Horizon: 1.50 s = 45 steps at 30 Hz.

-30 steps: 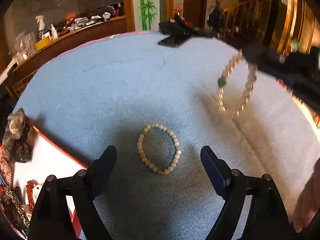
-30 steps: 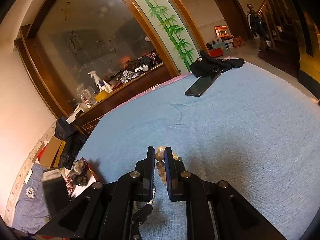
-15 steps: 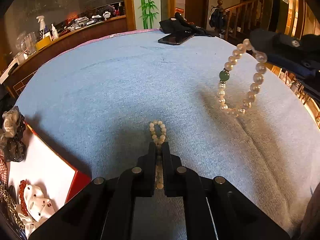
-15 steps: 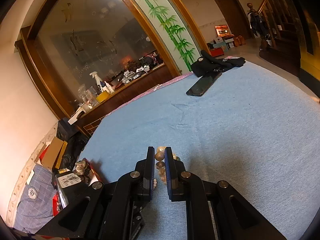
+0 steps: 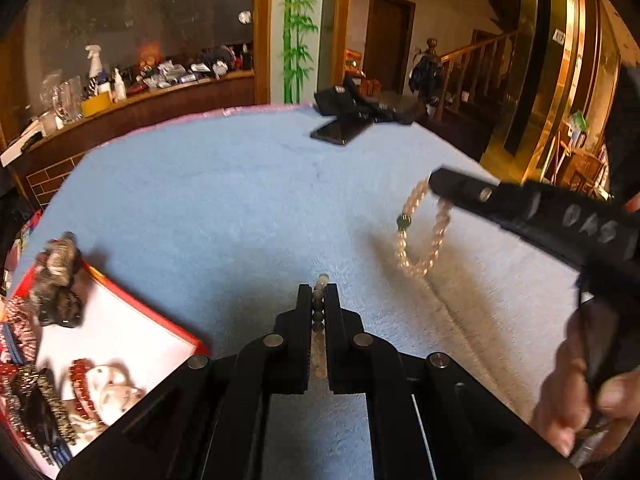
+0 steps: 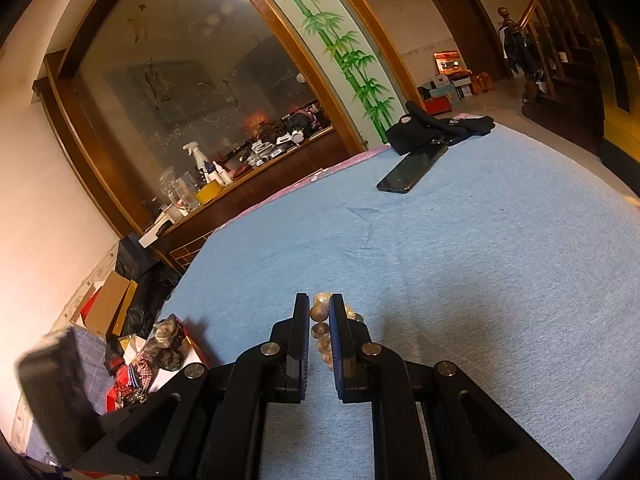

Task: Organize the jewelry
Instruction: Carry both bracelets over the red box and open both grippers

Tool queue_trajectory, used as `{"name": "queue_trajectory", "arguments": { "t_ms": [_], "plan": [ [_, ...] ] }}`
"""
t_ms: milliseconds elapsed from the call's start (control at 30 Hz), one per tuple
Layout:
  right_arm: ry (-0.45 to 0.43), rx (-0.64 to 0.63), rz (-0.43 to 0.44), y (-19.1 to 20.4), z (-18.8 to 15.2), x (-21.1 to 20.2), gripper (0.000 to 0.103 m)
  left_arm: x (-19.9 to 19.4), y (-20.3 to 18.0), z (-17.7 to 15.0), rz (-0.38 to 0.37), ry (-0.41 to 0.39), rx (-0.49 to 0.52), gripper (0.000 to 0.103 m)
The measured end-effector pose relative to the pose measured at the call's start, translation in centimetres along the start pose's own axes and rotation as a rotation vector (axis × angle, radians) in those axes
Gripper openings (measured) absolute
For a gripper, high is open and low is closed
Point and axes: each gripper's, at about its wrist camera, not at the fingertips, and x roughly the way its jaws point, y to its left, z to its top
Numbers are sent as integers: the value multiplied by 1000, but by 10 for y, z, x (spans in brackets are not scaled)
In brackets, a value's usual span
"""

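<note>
My left gripper [image 5: 319, 292] is shut on a small pale bead bracelet [image 5: 319, 320], pinched flat between the fingers and lifted off the blue cloth. My right gripper [image 6: 319, 304] is shut on a larger pearl bracelet [image 6: 320, 330]. In the left wrist view that pearl bracelet [image 5: 420, 232], with one green bead, hangs from the right gripper's tip [image 5: 440, 184] above the cloth. A red-rimmed white tray [image 5: 120, 336] holding several bracelets and hair ties lies at the lower left; it also shows in the right wrist view [image 6: 160, 376].
A round table with a blue cloth [image 5: 224, 200] fills both views. A black phone [image 5: 340, 130] and black gloves [image 5: 360, 106] lie at its far edge. A dark scrunchie [image 5: 56, 268] sits on the tray's corner. A cluttered sideboard [image 5: 132, 92] stands behind.
My left gripper closed on the small bracelet and has lifted it off the cloth. The right gripper moved left with the pearl bracelet hanging from it.
</note>
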Motion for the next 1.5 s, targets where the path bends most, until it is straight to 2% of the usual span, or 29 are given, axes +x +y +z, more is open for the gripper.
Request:
{"name": "queue_trajectory", "arguments": {
  "t_ms": [200,333,533,800,1000,1100,1300,1500],
  "plan": [
    [9,-38,55,12,-4,-1,10,-39,21,-4,25,-54,-32,5],
    [23,-64,130,24,-10,0,10,-69,47,-14,64,-87,-69,5],
    [100,-88,237,54,-25,6,10,-106,100,-42,139,-106,-138,5],
    [206,-171,374,134,-58,25,11,-133,151,-82,251,-112,-209,5],
    [280,-245,463,194,-86,45,11,-133,173,-103,276,-97,-263,5],
    [305,-268,461,205,-99,60,11,-130,176,-108,272,-91,-280,5],
    [364,-275,357,193,-117,91,11,-113,173,-115,261,-58,-276,5],
    [377,-315,289,189,-124,97,11,-101,173,-119,268,-21,-286,5]
  ]
}}
